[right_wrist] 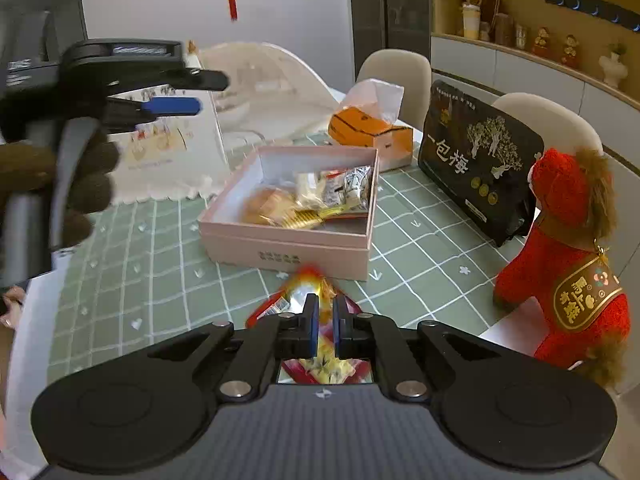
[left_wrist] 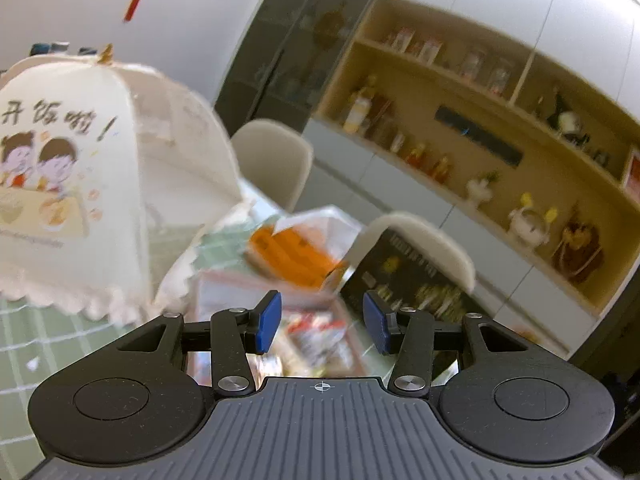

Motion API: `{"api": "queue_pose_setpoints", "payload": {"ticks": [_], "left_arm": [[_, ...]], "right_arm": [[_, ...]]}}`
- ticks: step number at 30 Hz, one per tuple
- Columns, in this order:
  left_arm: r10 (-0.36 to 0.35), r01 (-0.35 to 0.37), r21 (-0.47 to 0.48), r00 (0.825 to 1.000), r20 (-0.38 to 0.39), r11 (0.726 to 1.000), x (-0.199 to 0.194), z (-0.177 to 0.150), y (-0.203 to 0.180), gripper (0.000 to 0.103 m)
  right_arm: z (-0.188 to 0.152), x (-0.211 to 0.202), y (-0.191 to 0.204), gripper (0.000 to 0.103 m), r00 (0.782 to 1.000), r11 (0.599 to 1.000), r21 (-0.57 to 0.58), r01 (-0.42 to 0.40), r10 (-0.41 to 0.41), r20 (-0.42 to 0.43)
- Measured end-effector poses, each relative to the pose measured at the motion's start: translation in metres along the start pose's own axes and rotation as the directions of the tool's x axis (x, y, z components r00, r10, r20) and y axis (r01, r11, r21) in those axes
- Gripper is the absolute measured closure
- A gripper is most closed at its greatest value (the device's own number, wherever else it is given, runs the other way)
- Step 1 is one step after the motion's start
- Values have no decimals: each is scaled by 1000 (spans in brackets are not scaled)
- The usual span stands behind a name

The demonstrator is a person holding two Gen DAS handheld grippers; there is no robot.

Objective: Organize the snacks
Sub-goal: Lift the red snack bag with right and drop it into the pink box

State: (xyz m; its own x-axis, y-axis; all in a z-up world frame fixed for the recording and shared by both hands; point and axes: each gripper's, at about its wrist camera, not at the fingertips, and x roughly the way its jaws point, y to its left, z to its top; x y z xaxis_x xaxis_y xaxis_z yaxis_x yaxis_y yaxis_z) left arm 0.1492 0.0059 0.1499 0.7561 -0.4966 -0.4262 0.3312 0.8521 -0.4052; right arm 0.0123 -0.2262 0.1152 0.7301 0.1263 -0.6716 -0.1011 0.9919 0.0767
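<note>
R claw [right_wrist: 325, 330] pinching red-yellow snack packet [right_wrist: 298, 294], just near side of pink box [right_wrist: 288, 254]. L claw [left_wrist: 320, 322] spread, empty. Risk: thin-edge grip slips, pkt snags box wall → lands on tabletop [right_wrist: 404, 276].

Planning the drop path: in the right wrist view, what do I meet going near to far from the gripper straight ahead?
right gripper, shut on the red snack packet → pink box with wrapped snacks inside → orange carton in a clear bag → beige chair.
</note>
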Motion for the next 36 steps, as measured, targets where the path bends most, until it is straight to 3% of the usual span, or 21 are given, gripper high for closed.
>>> {"api": "queue_pose_setpoints", "payload": {"ticks": [2, 4, 6, 7, 10, 12, 14, 16, 18, 21, 25, 28, 31, 34, 36], "left_arm": [[36, -37, -18, 998, -60, 999, -1, -17, 7, 53], [35, -40, -37, 991, -130, 999, -3, -39, 13, 53], [29, -41, -54, 977, -212, 998, -6, -66, 18, 53], [29, -47, -67, 968, -250, 997, -9, -80, 20, 53], [18, -59, -112, 939, -343, 992, -16, -114, 24, 53], [-9, -57, -153, 918, -397, 987, -19, -138, 22, 53], [-43, -35, -165, 894, -446, 986, -17, -153, 16, 54], [-62, -18, -164, 881, -470, 986, -19, -161, 13, 55], [-60, -23, -170, 883, -466, 985, -23, -162, 14, 55], [-28, -64, -195, 901, -433, 979, -31, -157, 24, 55], [-3, -98, -218, 906, -423, 971, -32, -154, 36, 55], [20, -126, -226, 907, -421, 966, -29, -153, 39, 55], [48, -156, -232, 910, -413, 960, -30, -152, 44, 55], [71, -177, -229, 910, -409, 957, -38, -150, 48, 55], [77, -184, -231, 911, -406, 955, -45, -151, 51, 55]], "right_arm": [[-4, 11, 2, 95, 999, 998, -57, 34, -35, -21], [-11, 25, 1, 88, 998, 994, -108, 21, -27, -54], [-19, 40, -1, 57, 994, 986, -160, -46, 30, -102], [-22, 46, -2, 52, 993, 980, -188, -57, 36, -111], [-23, 63, -4, 49, 995, 953, -292, -74, 53, -81], [-9, 82, -16, 49, 992, 962, -249, -111, 91, -93], [9, 107, -31, 49, 984, 980, -136, -143, 126, -127], [19, 131, -43, 49, 980, 989, -44, -142, 134, -149], [20, 147, -49, 49, 979, 994, 27, -110, 113, -168], [8, 153, -47, 40, 949, 975, 88, -203, 218, -228], [-13, 131, -22, 36, 922, 957, 9, -291, 283, -266], [-24, 117, 1, 36, 931, 955, -100, -279, 244, -269], [-30, 113, 24, 34, 960, 963, -188, -193, 146, -239], [-30, 106, 41, 35, 990, 979, -199, -44, 15, -141], [-33, 97, 48, 34, 997, 978, -208, -14, -3, -83]]}}
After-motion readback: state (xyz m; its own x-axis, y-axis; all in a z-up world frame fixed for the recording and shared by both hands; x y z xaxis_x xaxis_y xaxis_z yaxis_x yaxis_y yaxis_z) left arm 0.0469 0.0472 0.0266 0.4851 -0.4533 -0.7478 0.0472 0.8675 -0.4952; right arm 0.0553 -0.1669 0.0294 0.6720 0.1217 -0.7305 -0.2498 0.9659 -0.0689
